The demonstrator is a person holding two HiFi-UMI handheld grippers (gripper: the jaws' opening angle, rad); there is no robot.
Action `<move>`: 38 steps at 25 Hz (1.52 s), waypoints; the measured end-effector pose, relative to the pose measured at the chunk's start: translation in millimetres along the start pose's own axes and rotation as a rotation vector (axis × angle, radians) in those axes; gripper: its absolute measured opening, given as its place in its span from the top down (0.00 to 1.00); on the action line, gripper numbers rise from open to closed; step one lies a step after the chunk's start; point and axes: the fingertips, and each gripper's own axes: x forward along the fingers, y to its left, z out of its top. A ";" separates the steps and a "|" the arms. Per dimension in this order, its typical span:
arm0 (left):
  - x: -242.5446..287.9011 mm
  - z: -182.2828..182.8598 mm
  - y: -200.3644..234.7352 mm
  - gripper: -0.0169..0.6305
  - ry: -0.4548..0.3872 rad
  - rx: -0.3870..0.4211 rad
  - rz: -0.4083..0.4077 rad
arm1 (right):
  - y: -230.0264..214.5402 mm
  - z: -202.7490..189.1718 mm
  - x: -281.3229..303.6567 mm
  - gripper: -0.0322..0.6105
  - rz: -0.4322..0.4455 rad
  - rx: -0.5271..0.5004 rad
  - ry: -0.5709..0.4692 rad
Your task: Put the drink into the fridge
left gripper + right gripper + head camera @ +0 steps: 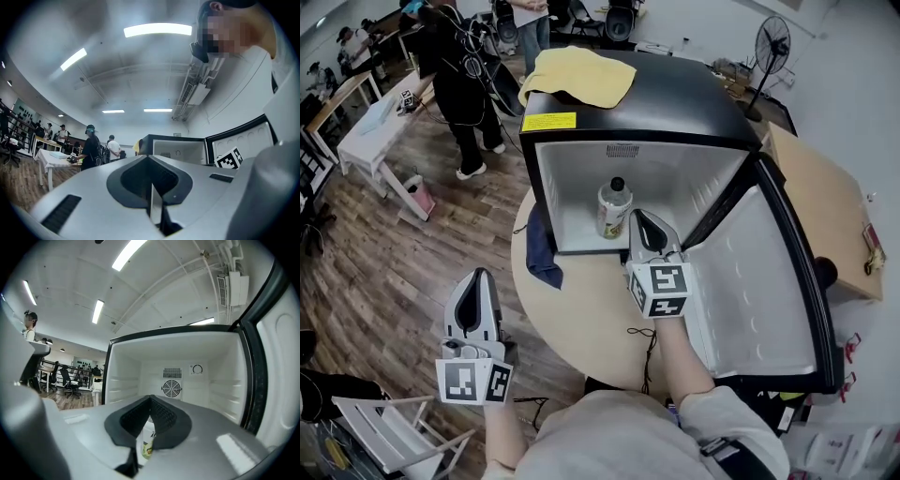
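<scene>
1. The fridge stands on a round table, its front open.
2. Its door is swung wide to the right, past the table's edge.
3. A yellow cloth lies on the fridge top, at the left rear corner.
4. The left gripper hangs beyond the table's left edge, well apart from the fridge. Its jaws are pressed together and empty.
5. The right gripper is at the fridge's front lip, just beside the bottle. Its jaws are together and hold nothing.
6. The bottle stands upright on the fridge floor, with free room on both sides.
</scene>
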 end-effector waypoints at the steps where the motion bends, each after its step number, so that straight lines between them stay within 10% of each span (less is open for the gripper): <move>1: 0.6 0.3 -2.5 0.96 -0.002 -0.003 -0.007 | 0.6 1.5 -6.6 0.93 0.000 0.003 -0.002; 38: -19.3 17.8 -61.9 0.96 -0.051 -0.030 -0.178 | 7.0 41.8 -174.5 0.93 -0.102 0.022 -0.083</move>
